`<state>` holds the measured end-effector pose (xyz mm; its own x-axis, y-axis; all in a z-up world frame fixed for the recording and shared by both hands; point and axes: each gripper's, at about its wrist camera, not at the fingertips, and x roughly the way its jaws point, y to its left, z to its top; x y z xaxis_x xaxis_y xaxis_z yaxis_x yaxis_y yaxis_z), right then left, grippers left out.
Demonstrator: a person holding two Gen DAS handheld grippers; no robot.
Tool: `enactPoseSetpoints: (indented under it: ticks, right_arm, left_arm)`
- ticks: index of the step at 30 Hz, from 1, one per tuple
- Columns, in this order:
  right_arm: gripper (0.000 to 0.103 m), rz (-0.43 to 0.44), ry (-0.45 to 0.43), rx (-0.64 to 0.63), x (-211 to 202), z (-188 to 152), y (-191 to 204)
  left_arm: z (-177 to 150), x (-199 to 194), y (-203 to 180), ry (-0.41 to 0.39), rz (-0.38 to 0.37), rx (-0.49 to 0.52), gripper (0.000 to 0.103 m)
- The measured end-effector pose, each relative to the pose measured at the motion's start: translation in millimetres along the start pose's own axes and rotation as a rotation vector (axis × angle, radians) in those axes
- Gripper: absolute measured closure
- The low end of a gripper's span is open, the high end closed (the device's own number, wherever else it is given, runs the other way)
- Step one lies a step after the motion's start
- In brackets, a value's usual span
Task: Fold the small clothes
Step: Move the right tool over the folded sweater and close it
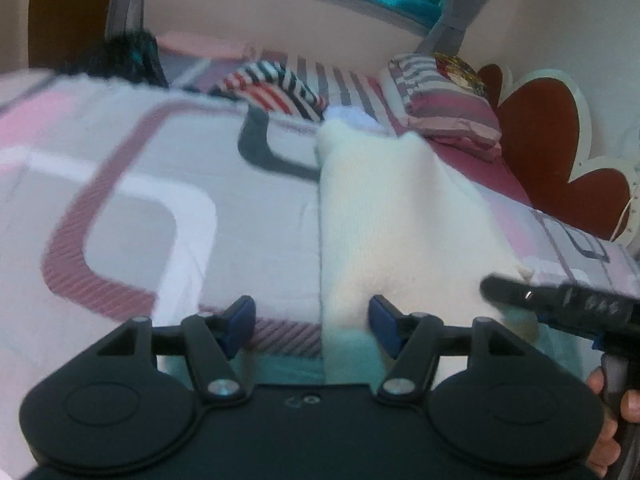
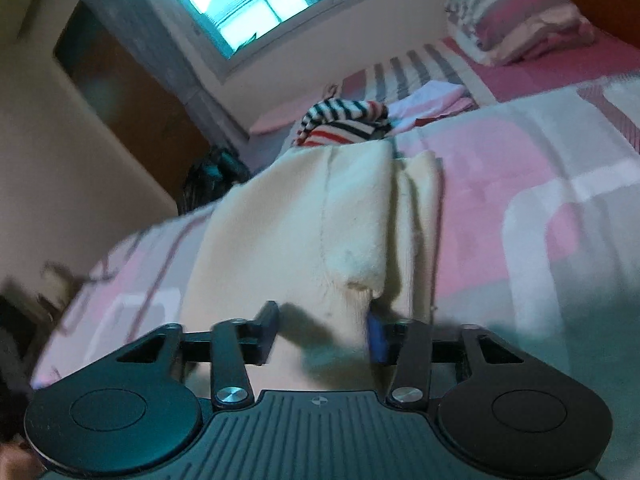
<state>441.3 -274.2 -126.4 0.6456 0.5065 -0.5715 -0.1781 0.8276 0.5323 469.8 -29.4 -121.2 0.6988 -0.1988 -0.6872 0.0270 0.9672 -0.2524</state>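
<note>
No legible text or labels

Cream garment (image 2: 288, 220): soft, matt, fleecy cloth. Bed cover (image 1: 132, 184): matt woven cloth, printed. Left claw (image 1: 312, 320): matt black plastic, blue pads, shiny metal pivots.

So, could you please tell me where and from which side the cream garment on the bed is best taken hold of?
Probably at the near hem of the cream garment, coming in low from the near edge of the bed. It lies flat and lengthwise away from both cameras, so its near corners are the closest free edges. The left tool is open at one corner, and the right tool straddles the other.
</note>
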Motion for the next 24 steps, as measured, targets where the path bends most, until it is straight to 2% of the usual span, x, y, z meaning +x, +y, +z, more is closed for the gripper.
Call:
enactPoseSetpoints:
  ticks: [1,3,6,10,14,17,19,20,21,23,24]
  right_arm:
    - [0.086,-0.007,0.003,-0.017,0.9,-1.2,2.8]
    - [0.093,-0.015,0.000,-0.042,3.9,-3.2,7.8]
    - [0.094,-0.048,-0.028,-0.093,-1.3,-6.2,20.3]
    - [0.094,-0.046,-0.055,-0.109,-18.4,-8.1,28.5]
    - [0.094,-0.077,-0.039,-0.072,-17.7,-12.9,20.1]
    - [0.094,-0.112,-0.026,-0.017,-7.0,-20.9,7.3]
    - [0.085,-0.113,-0.048,-0.003,-11.8,-19.5,7.0]
    - [0.069,-0.133,-0.058,-0.007,-16.9,-17.5,8.3]
    - [0.059,-0.170,-0.105,-0.020,-27.5,-15.8,11.4]
    - [0.059,-0.214,-0.213,-0.053,-45.6,-12.1,13.8]
    - [0.061,-0.218,-0.225,-0.053,-47.1,-6.3,13.3]
  left_arm:
    - [2.1,-1.9,-2.6,-0.023,0.007,0.014,0.040]
    - [5.0,0.8,-5.8,-0.028,0.008,0.034,0.039]
    - [7.5,7.2,-5.6,-0.006,-0.015,0.023,0.040]
    - [10.1,2.5,-11.2,-0.016,-0.037,0.047,0.043]
    - [6.8,17.4,-21.0,0.034,-0.048,0.087,0.042]
    - [3.6,21.3,-24.1,0.041,-0.038,0.130,0.038]
    - [8.5,13.5,-22.2,0.036,-0.046,0.145,0.043]
    - [12.6,6.2,-20.5,0.010,-0.061,0.147,0.049]
    - [17.6,-1.2,-18.5,-0.026,-0.072,0.146,0.054]
    - [30.0,-9.0,-18.5,-0.080,-0.098,0.151,0.058]
    - [35.5,-8.7,-21.1,-0.094,-0.127,0.155,0.059]
